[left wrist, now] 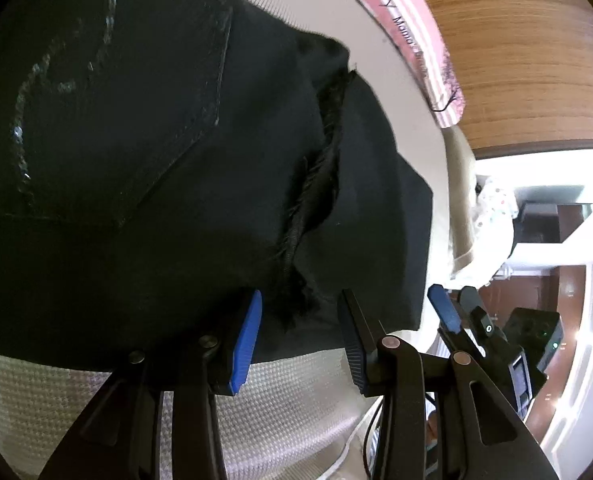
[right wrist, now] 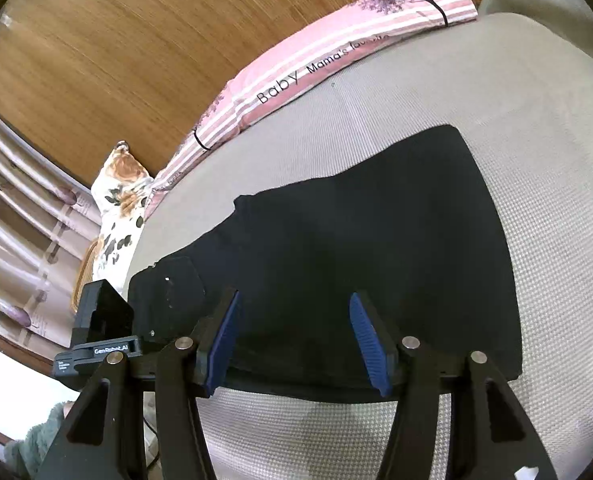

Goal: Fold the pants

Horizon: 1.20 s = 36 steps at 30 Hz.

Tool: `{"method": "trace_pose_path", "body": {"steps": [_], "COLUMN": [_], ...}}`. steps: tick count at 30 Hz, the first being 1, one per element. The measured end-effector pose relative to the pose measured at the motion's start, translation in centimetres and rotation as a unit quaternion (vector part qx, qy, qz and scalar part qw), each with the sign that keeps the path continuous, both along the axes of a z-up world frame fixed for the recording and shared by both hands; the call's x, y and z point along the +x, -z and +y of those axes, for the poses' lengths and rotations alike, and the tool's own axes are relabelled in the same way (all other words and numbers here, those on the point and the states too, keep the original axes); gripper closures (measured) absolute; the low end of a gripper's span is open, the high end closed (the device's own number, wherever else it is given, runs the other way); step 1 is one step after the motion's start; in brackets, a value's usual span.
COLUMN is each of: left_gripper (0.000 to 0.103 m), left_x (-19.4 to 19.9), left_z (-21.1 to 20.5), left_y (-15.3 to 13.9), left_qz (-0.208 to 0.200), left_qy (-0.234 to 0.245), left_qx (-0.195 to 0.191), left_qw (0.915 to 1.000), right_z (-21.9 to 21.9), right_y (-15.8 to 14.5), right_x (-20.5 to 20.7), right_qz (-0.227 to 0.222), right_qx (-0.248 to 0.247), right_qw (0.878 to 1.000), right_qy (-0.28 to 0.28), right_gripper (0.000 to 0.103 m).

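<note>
On the beige woven bed cover (right wrist: 536, 184) lie the black pants (right wrist: 356, 248), spread flat with their long side running across the right wrist view and one squared end toward the upper right. Left wrist view: the pants (left wrist: 136, 160) fill the upper left of the picture, showing a stitched back pocket (left wrist: 116, 100) with pale glinting trim and a frayed raw seam (left wrist: 316, 184) where one layer overlaps another. The left tongs (left wrist: 296, 340) stand partly apart, their blue pads at the near edge of the cloth; whether the pads press on the cloth or merely sit over it cannot be told. The right tongs (left wrist: 454, 306) appear in this view at the lower right, just beyond the corner of the pants. Right wrist view: the right tongs (right wrist: 296, 340) stand apart with nothing clamped, their blue pads poised over the near edge of the pants. The black body of the left tool (right wrist: 100, 332) shows at the lower left, beside the pocket end of the pants. Along the far side of the bed lies a pink striped pillow (right wrist: 328, 56) printed with lettering and a tree, with a flowered cushion (right wrist: 120, 200) at its left end and a wooden headboard (right wrist: 136, 60) behind.
</note>
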State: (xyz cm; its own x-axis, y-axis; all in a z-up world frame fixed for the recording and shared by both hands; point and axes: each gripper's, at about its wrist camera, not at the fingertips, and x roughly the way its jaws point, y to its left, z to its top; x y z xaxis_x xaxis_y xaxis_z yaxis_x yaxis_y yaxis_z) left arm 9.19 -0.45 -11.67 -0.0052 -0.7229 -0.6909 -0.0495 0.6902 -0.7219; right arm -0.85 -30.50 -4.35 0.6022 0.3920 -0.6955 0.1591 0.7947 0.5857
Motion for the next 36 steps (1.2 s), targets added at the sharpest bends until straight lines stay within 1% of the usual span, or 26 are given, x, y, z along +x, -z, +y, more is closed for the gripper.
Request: {"method": "trace_pose_path", "body": {"steps": [7, 8, 9, 10, 12, 14, 16, 18, 21, 22, 25, 26, 27, 29, 30, 31, 32, 33, 36], "left_gripper": [0.062, 0.064, 0.070, 0.093, 0.094, 0.095, 0.096, 0.096, 0.096, 0.096, 0.095, 0.095, 0.095, 0.088, 0.086, 0.084, 0.084, 0.084, 0.081], "left_x": [0.7, 0.6, 0.6, 0.6, 0.3, 0.0, -0.5, -0.9, -1.2, -1.4, -1.5, -1.5, -1.4, -1.3, -1.3, -1.4, -1.4, -1.4, -1.3], "left_z": [-1.9, -2.0, -2.2, -2.5, -2.7, -2.4, -2.1, -1.8, -1.1, -1.1, -1.5, -1.7, -1.8, -2.0, -1.9, -1.8, -1.7, -1.6, -1.6], "left_y": [0.1, 0.1, 0.1, 0.1, -0.3, -1.1, -2.6, -3.4, -2.7, -2.1, -0.6, -0.7, -0.8, -1.4, -1.7, -2.4, -3.0, -4.1, -6.3], "left_qz": [-0.002, -0.005, -0.008, -0.011, -0.025, -0.036, -0.061, -0.078, -0.070, -0.070, -0.058, -0.063, -0.065, -0.075, -0.080, -0.094, -0.114, -0.146, -0.216], "left_qy": [0.005, 0.005, 0.006, 0.009, 0.015, 0.015, 0.018, 0.022, 0.026, 0.031, 0.038, 0.042, 0.045, 0.056, 0.057, 0.057, 0.059, 0.059, 0.053], "left_qx": [-0.009, -0.013, -0.012, -0.009, 0.004, 0.002, 0.002, 0.013, 0.033, 0.047, 0.070, 0.075, 0.080, 0.095, 0.104, 0.119, 0.129, 0.146, 0.166], "left_qw": [0.9999, 0.9999, 0.9999, 0.9998, 0.9996, 0.9993, 0.9980, 0.9967, 0.9967, 0.9960, 0.9952, 0.9943, 0.9936, 0.9910, 0.9897, 0.9867, 0.9832, 0.9767, 0.9608], "right_z": [-1.0, -1.0, -1.0, -1.0, -1.0, -1.0, -0.8, -0.6, -0.3, -0.2, 0.4, 0.6, 0.9, 1.3, 1.3, 1.2, 1.1, 1.0, 0.7], "right_y": [0.6, 0.7, 0.7, 0.8, 0.9, 0.9, 0.7, 0.7, 1.3, 1.8, 3.6, 4.0, 4.0, 3.8, 3.5, 3.1, 2.6, 2.0, 0.4], "right_x": [-0.3, -0.3, -0.3, -0.3, -0.3, -0.3, -0.2, -0.1, 0.1, 0.3, 0.7, 0.7, 0.7, 0.8, 0.9, 1.0, 1.1, 1.3, 2.2], "right_qz": [0.008, 0.009, 0.010, 0.011, 0.012, 0.014, 0.015, 0.015, 0.027, 0.039, 0.076, 0.082, 0.078, 0.081, 0.079, 0.072, 0.063, 0.053, 0.026], "right_qx": [0.010, 0.010, 0.010, 0.009, 0.006, 0.003, -0.001, -0.007, -0.017, -0.023, -0.043, -0.050, -0.062, -0.077, -0.078, -0.071, -0.070, -0.080, -0.141], "right_qw": [1.000, 1.000, 1.000, 1.000, 1.000, 1.000, 1.000, 1.000, 0.999, 0.999, 0.996, 0.995, 0.995, 0.994, 0.994, 0.995, 0.995, 0.995, 0.989], "right_qy": [0.013, 0.016, 0.016, 0.016, 0.017, 0.017, 0.015, 0.012, 0.009, 0.008, -0.001, -0.003, -0.007, -0.018, -0.021, -0.023, -0.024, -0.023, -0.019], "right_gripper": [0.049, 0.049, 0.049, 0.049, 0.049, 0.049, 0.049, 0.049, 0.049, 0.049, 0.051, 0.051, 0.051, 0.051, 0.049, 0.049, 0.049, 0.049, 0.050]}}
